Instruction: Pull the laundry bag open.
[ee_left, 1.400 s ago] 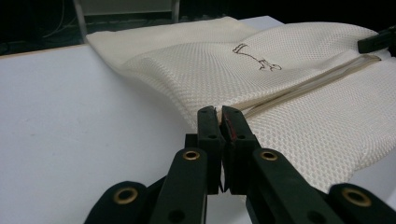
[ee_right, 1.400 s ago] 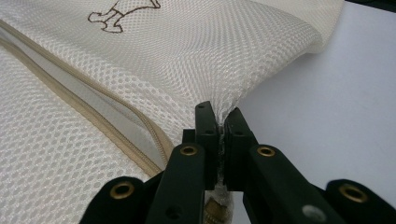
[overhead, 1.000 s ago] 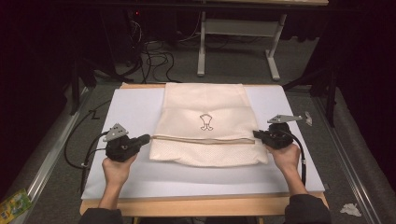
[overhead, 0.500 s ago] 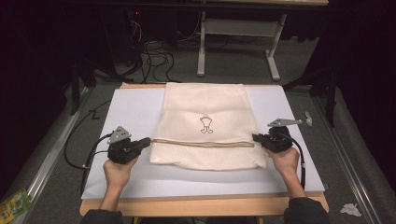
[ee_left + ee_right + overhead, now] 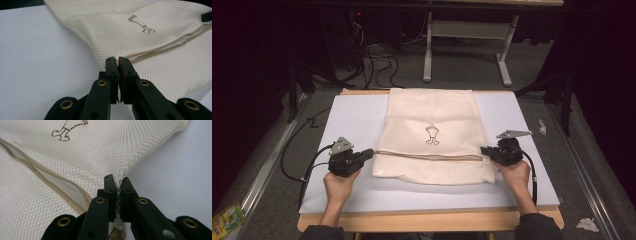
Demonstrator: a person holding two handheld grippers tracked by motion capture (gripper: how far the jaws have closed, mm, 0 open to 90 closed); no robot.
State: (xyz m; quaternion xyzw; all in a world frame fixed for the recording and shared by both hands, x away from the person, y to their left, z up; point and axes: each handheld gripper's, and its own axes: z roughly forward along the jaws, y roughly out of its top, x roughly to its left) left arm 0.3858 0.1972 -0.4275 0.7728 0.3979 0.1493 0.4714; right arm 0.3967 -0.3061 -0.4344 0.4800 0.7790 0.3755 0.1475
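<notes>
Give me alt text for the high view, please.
A cream mesh bag lies on a white table top, and a person grips it at both side edges, the left hand-held gripper and right hand-held gripper each shut on it. A small dark emblem marks its middle.

Bare white mat (image 5: 357,120) lies open left and right of the mesh bag (image 5: 432,117) (nothing stands there).

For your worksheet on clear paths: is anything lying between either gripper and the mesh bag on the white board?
Nothing visible does. The left gripper has its jaws shut on the mesh bag at its left edge, and the right gripper pinches the mesh at the right edge. The white board beside the bag is bare.
</notes>
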